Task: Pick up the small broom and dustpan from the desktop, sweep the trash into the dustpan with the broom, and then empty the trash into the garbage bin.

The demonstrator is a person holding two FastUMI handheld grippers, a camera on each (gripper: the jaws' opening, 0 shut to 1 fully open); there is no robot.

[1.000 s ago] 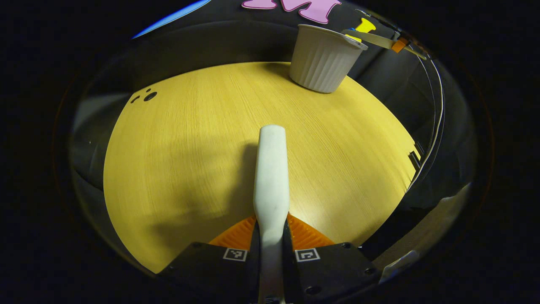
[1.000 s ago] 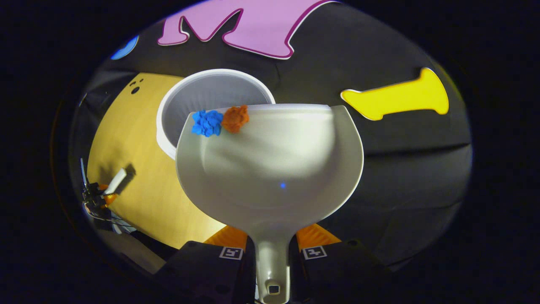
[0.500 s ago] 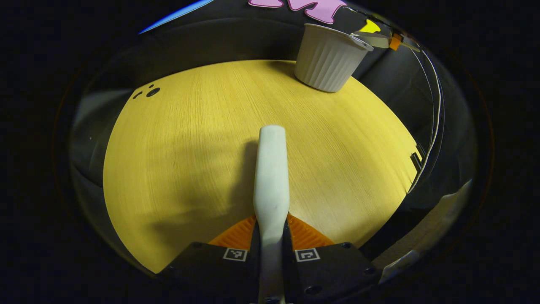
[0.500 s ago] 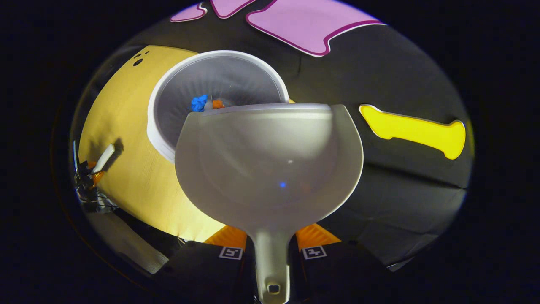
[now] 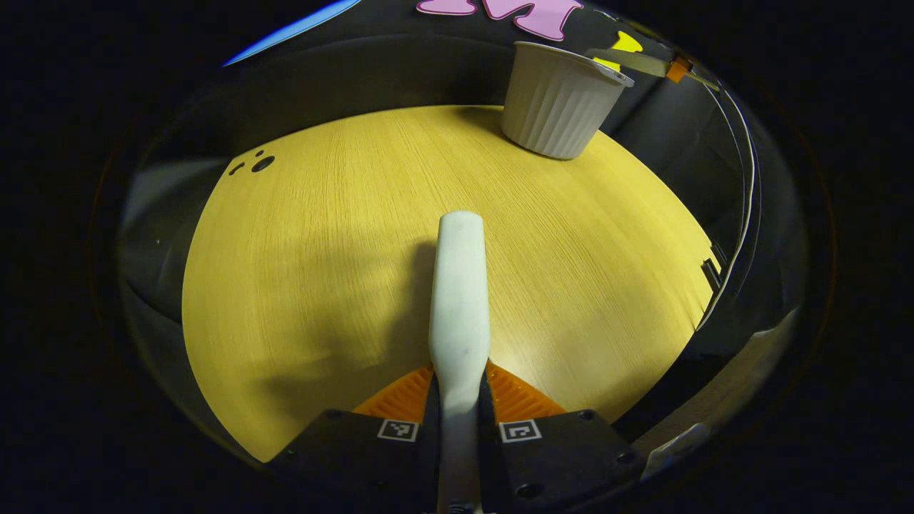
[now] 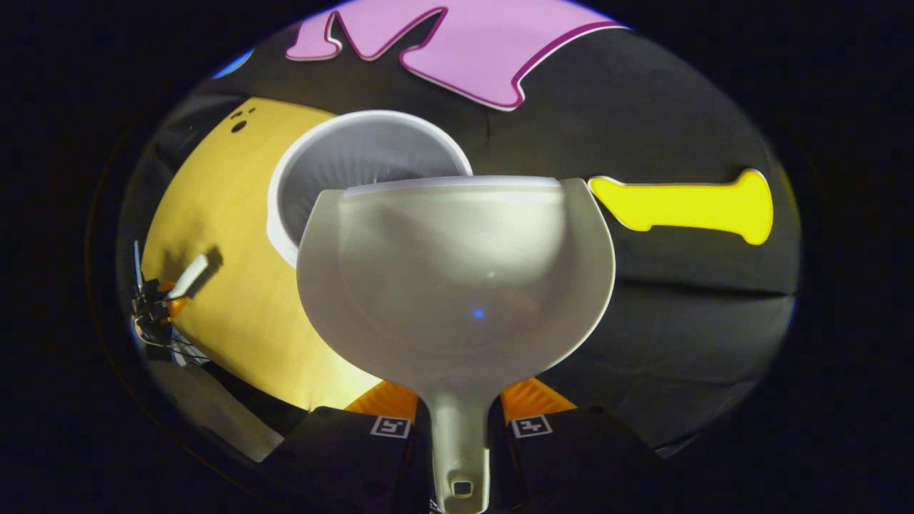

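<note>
My left gripper point(image 5: 459, 391) is shut on the white broom handle point(image 5: 459, 285), which points forward over the wooden desktop point(image 5: 300, 250). My right gripper point(image 6: 459, 405) is shut on the stem of the pale grey dustpan point(image 6: 457, 278). The pan's front lip hangs over the right rim of the white ribbed garbage bin point(image 6: 357, 160), and its inside is bare. The bin point(image 5: 560, 100) stands at the far edge of the desktop, with the dustpan point(image 5: 628, 63) poking over its rim from the right. The left gripper point(image 6: 158, 307) with the broom point(image 6: 191, 275) shows small at the left.
A few dark holes point(image 5: 260, 163) mark the desktop's far left corner. The black cloth wall point(image 6: 643, 300) stands right behind the bin. Thin cables point(image 5: 742, 185) run down the right side past the table's edge.
The blue and orange scraps slid off the dustpan's lip into the bin and are now out of sight. The pan dipped toward the bin and came back a little. The broom stayed put.
</note>
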